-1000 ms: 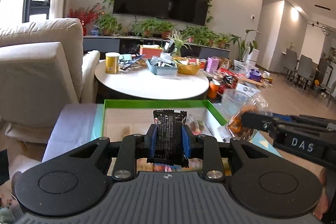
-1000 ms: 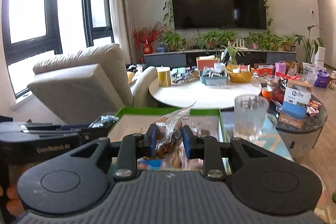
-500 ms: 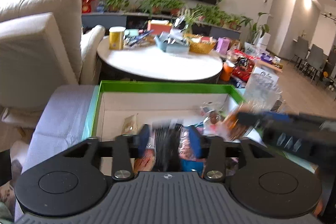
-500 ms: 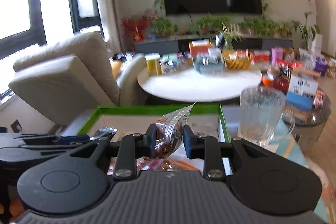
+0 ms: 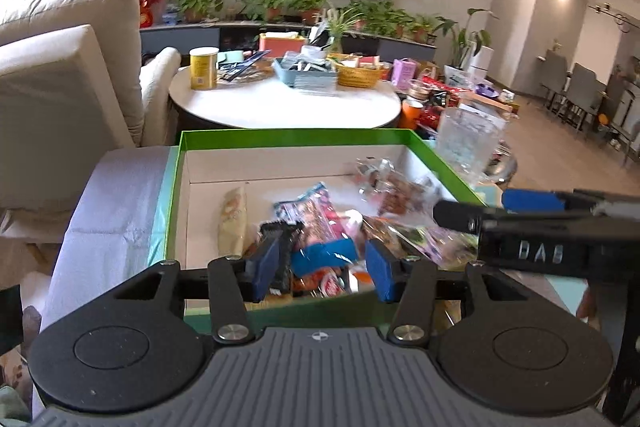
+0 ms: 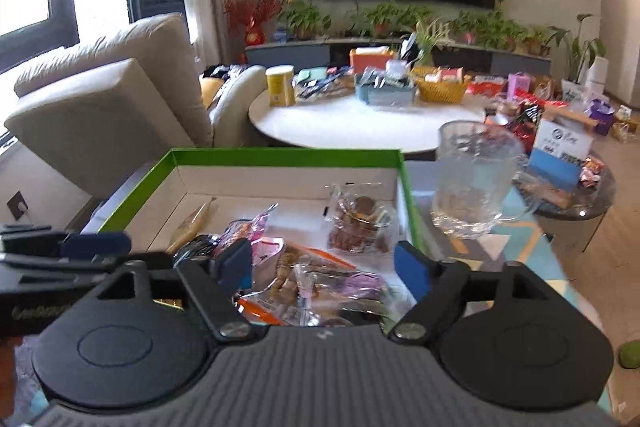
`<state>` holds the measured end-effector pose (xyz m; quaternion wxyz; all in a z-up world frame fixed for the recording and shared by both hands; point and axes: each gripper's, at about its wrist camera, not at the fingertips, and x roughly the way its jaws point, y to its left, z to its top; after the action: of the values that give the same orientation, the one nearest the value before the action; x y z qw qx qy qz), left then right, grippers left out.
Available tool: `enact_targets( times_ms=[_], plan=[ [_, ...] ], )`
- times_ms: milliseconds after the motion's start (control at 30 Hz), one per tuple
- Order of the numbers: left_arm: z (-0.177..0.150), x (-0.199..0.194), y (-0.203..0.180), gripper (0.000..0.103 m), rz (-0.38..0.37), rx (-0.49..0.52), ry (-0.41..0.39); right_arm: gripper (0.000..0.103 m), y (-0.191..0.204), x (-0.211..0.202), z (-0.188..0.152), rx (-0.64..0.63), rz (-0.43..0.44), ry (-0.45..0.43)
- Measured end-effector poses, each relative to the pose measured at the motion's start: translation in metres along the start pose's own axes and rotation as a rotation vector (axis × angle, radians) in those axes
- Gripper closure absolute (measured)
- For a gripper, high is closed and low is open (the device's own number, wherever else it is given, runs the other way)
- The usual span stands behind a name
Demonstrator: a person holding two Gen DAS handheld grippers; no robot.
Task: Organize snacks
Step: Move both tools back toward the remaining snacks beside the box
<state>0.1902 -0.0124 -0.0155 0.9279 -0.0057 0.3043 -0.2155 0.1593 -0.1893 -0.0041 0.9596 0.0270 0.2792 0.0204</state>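
Taking the green-rimmed box [image 5: 280, 138] as the landmark and working from its left side across, a long pale packet [image 5: 232, 223] is lying alone on the box floor near the left wall. Just right of it, at the near wall, the left gripper [image 5: 322, 269] is hovering with its blue pads spread; its jaws have just been opening, and the black wrapped bar [image 5: 282, 247] is leaning against the left pad rather than being pinched, so it is looking released into the box.

Toward the middle, a heap of snacks [image 5: 320, 227] is piling up against the near wall: pink, blue and orange wrappers overlapping, none sorted into rows.

Further right, the right gripper [image 6: 322, 267] is also hanging over the near wall with its pads wide apart; its jaws have just been opening too, and nothing is being squeezed, only loose clear packets [image 6: 320, 283] lying below the gap. Beyond it, near the right wall, a clear bag of brown pieces [image 6: 358, 225] is sitting by itself.

Outside the box to the right, a glass mug [image 6: 476, 179] is standing just beside the rim.

Judging from this, collecting is well under way: both hands are appearing empty. More packets are sitting on the round tables behind the box [image 6: 360, 123], so more may be left to gather, and the heap itself is looking unarranged.
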Motion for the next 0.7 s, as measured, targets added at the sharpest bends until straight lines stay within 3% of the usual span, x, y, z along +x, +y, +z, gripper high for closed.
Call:
enact_targets(
  times_ms=[400, 700],
  plan=[
    [-0.047, -0.028, -0.031, 0.057, -0.106, 0.041, 0.07, 0.044, -0.002, -0.03, -0.025, -0.066, -0.029, 0.017],
    [-0.054, -0.04, -0.048, 0.057, -0.165, 0.09, 0.071, 0.044, -0.029, -0.054, -0.04, 0.023, -0.073, 0.012]
  ],
)
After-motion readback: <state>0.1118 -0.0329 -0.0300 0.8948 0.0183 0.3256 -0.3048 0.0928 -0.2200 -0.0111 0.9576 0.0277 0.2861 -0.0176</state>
